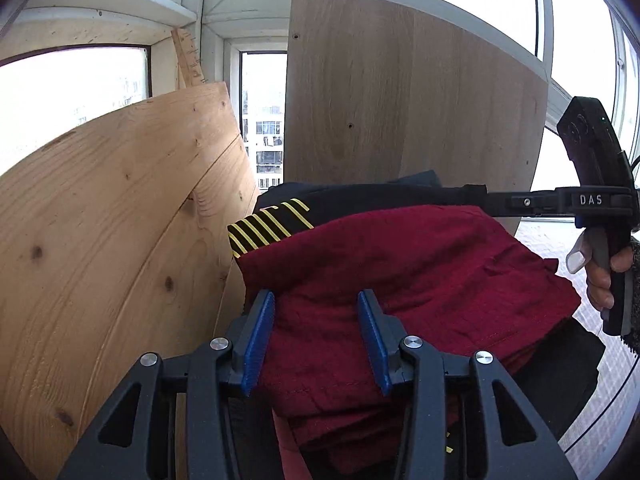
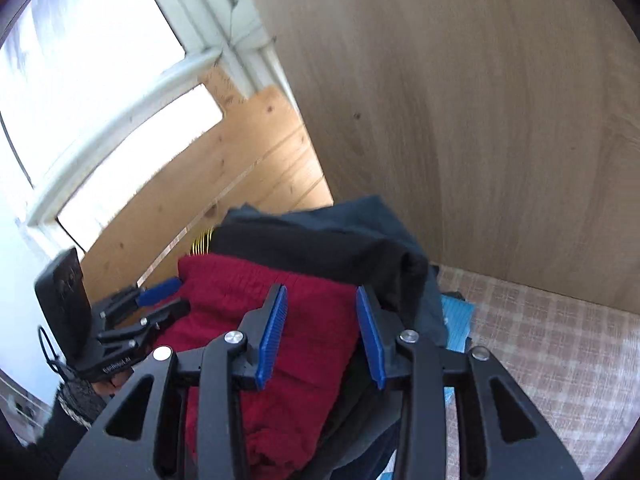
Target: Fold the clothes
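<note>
A folded dark red garment (image 1: pixel 420 272) tops a stack of clothes. Under it lie a black garment with yellow stripes (image 1: pixel 272 224) and a dark navy one (image 2: pixel 360 216). My left gripper (image 1: pixel 316 296) is open, its blue pads spread over the near edge of the red garment (image 2: pixel 248 288). From the right wrist view, the left gripper (image 2: pixel 172 298) sits at the stack's left side. My right gripper (image 2: pixel 320 290) is open too, over the seam between the red cloth and the black garment (image 2: pixel 320 252). In the left wrist view the right gripper (image 1: pixel 492 200) reaches across the back of the stack.
A pale pine board (image 1: pixel 120 220) leans close on the left and a brown laminate panel (image 1: pixel 400 100) stands right behind the stack. Windows lie beyond. A checked surface (image 2: pixel 540 340) and something blue (image 2: pixel 456 320) lie to the right. A hand (image 1: pixel 600 280) grips the right gripper's handle.
</note>
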Demonstrator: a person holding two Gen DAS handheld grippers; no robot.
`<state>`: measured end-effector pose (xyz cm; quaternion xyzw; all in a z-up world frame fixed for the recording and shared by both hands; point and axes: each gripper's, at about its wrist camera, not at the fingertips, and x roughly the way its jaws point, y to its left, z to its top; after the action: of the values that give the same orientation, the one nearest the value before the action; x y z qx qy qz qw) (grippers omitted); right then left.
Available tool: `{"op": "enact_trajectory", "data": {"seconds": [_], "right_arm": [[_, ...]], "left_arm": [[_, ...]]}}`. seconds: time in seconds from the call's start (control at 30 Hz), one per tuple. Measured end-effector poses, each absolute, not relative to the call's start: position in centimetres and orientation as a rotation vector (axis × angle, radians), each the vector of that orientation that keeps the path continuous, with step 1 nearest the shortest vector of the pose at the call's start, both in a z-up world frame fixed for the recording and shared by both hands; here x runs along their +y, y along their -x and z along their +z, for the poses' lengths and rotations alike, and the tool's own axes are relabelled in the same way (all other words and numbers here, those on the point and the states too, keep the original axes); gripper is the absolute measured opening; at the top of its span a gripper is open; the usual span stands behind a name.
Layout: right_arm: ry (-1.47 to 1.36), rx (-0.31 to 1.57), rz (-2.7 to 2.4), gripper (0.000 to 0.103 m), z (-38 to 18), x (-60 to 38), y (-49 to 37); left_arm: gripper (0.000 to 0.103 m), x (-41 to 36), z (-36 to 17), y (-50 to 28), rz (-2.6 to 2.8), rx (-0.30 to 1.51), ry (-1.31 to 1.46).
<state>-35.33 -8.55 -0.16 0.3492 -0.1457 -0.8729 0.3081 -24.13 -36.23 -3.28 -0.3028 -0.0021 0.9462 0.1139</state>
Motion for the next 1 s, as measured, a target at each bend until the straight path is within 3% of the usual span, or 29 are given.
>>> {"op": "enact_trajectory", "data": {"seconds": [0.03, 0.13, 0.2, 0.23, 0.4, 0.77, 1.0], "right_arm": [[-0.877, -0.453, -2.324, 0.036, 0.7, -6.9, 34.5], [-0.961, -0.419, -2.355, 0.04, -0.2, -6.0, 30.9], [-1.018, -0.395, -2.374, 0.055, -0.8, -5.4, 28.5], [-1.047, -0.383, -2.383, 0.058, -1.1, -5.2, 27.3], [-1.191, -0.321, -2.425, 0.058, -2.6, -3.7, 21.3], [-1.37, -0.132, -2.541, 0.059, -4.3, -4.1, 10.4], [-1.287, -0.007, -2.686, 0.059, -1.2, -2.7, 6.3]], "left_arm": [[0.041, -36.1, -2.5, 23.1, 2.787, -0.009, 0.855], [0.045, -35.7, -0.1, 19.5, 2.797, -0.058, 0.805], [0.063, -35.2, 0.5, 17.6, 2.79, -0.129, 0.832], [0.068, -34.9, 0.8, 16.6, 2.786, -0.167, 0.848], [0.074, -31.1, 0.1, 12.7, 2.75, -0.133, 0.95], [0.076, -27.5, -3.5, 5.4, 2.786, -0.2, 1.292], [0.076, -25.7, -2.8, 1.1, 2.756, -0.19, 1.342]]}}
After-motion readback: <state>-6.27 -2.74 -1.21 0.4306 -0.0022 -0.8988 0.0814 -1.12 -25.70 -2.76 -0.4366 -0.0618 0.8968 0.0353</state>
